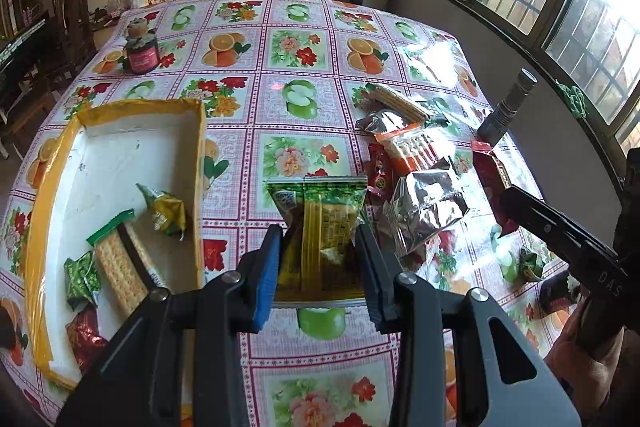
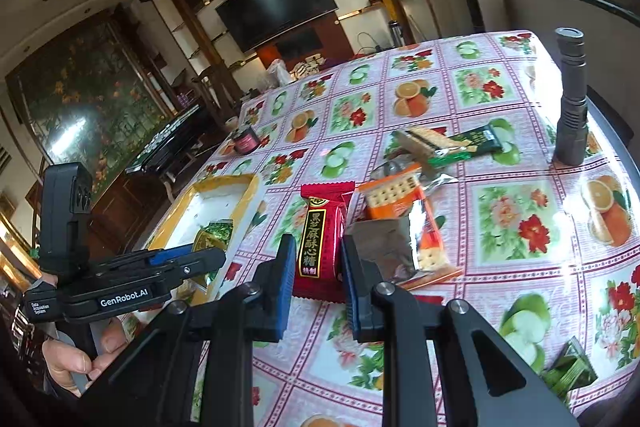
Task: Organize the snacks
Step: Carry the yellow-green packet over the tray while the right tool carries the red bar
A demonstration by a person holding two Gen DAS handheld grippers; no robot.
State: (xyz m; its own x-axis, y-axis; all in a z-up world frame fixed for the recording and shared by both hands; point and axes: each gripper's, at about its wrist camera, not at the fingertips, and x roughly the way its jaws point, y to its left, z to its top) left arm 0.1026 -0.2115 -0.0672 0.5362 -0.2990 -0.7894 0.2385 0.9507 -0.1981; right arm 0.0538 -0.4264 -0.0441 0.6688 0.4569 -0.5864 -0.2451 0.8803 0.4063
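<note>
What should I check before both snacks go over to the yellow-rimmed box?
1. Left gripper clamped on green-yellow packet: ok.
2. Right gripper clamped on red candy packet: ok.
3. Bare floor left in the box: ok.
4. Both packets lifted clear of the tablecloth: cannot tell.
5. Flashlight upright, away from the box: ok.

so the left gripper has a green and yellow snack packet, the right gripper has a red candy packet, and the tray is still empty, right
Not quite: the tray is not empty. The left wrist view shows several snacks already in it, including a cracker pack. The rest holds: the left gripper grips the green and yellow snack packet, and the right gripper grips the red candy packet.
</note>
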